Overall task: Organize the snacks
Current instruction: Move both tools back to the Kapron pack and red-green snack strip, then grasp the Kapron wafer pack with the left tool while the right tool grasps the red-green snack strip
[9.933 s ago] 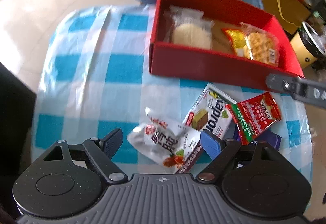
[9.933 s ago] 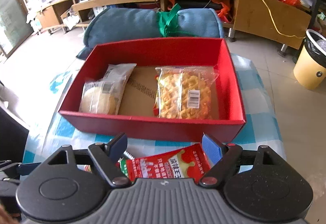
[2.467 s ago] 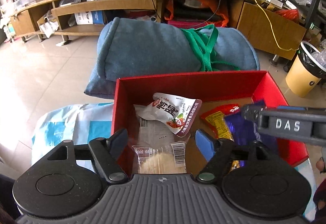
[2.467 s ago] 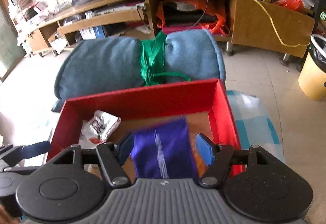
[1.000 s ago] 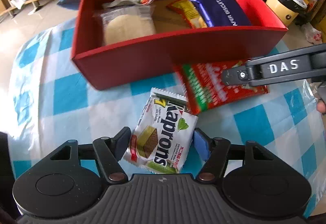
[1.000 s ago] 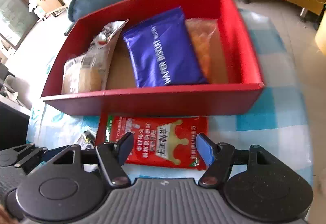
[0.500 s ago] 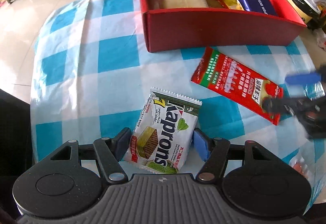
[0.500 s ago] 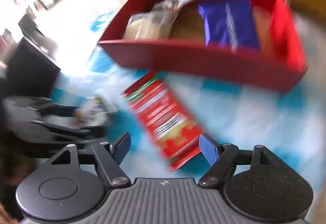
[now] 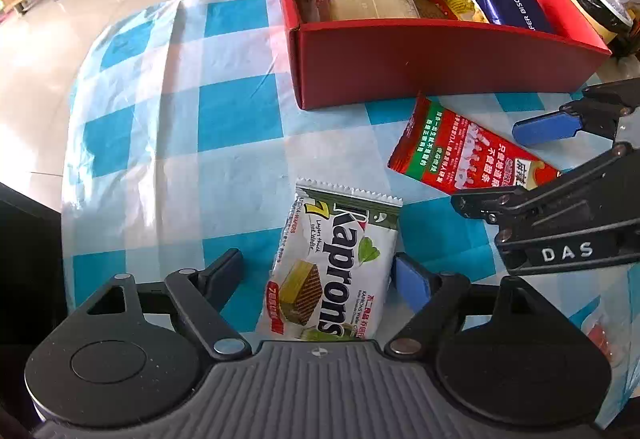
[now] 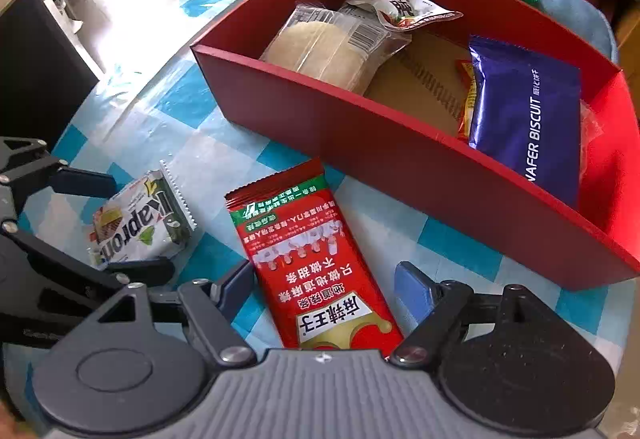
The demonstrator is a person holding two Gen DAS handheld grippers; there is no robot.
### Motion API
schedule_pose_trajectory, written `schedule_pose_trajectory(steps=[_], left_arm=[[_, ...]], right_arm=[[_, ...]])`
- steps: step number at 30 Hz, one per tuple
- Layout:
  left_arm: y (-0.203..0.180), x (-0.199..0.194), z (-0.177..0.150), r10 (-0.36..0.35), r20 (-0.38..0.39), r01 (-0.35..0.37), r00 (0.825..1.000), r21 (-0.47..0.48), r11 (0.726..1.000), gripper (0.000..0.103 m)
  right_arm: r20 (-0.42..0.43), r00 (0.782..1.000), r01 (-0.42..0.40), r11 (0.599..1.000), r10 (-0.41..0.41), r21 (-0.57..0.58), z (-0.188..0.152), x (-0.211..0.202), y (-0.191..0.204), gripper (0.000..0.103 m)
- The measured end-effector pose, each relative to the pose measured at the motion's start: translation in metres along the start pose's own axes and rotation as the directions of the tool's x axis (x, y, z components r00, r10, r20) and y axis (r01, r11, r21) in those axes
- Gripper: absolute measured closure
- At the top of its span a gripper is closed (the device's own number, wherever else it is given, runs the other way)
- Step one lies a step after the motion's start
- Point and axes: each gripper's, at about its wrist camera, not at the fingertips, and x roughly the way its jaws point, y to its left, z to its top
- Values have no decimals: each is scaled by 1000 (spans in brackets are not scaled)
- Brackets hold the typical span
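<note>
Left hand-held gripper (image 9: 316, 275): jaws have just been opening, now spread to either side of the wafer packet (image 9: 332, 267), which lies flat on the checked surface (image 9: 236, 111). Right hand-held gripper (image 10: 324, 281): jaws have been widening, spread around the red sachet (image 10: 316, 259), not pinching it. Both snacks lie outside the red box (image 9: 440, 59), just beside its near wall.

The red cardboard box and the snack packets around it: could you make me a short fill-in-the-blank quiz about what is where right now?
1. The dark blue wafer biscuit packet lies inside the red cardboard ____.
2. The white and green Kaprons wafer packet lies on the blue and white checked ____.
3. The left gripper straddles the Kaprons packet with its jaws ____.
4. The packet between the right gripper's open jaws is mainly ____ in colour.

Missing words: box; tablecloth; open; red
</note>
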Motion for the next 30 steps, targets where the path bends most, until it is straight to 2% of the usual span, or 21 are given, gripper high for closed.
schedule_pose_trajectory(steps=[3,5,7,10,11,12,15,16,19,20,22,25,30], left_arm=[[0,-2,-2,2,-1,-2,1000,8,1000,21],[0,-5,-5,-1,-2,1,1000,9,1000,27],[0,-7,-4,-7,-3,7,1000,10,1000,32],[-2,-9,-6,-2,-4,2,1000,12,1000,31],[-4,-10,-7,3,-2,-3,1000,20,1000,29],[-5,-9,-7,18,0,-18,1000,24,1000,22],[-3,-5,-6,38,1,-38,999,23,999,13],[-2,-4,-5,42,0,-42,999,18,999,11],[0,-4,-6,38,-2,-38,999,4,999,9],[1,-4,-6,40,0,-40,999,4,999,8],[2,-3,-5,43,3,-43,999,5,999,7],[0,-3,-5,50,12,-50,999,23,998,7],[3,-2,-7,37,10,-37,999,-4,999,7]], right_arm=[[-3,1000,16,999,-16,30,-5,-7,-1,40],[-11,1000,18,998,-18,55,-10,-12,-3,49],[-15,1000,27,996,-26,80,-16,-18,-3,52],[-15,999,39,993,-37,113,-25,-25,-2,53],[-15,999,42,992,-41,120,-28,-25,-2,53],[-18,999,40,991,-38,128,-30,-25,-2,53],[-5,1000,30,986,-30,164,-30,-24,-6,52],[-2,1000,27,984,-27,176,-28,-24,-7,48],[24,999,27,985,-31,173,-24,-24,-6,45],[19,999,43,986,-47,163,-22,-21,-4,38],[6,997,69,987,-71,148,-21,-16,-2,35],[10,998,62,988,-64,143,-22,-12,0,28],[0,998,56,988,-56,145,-20,-9,-2,23]])
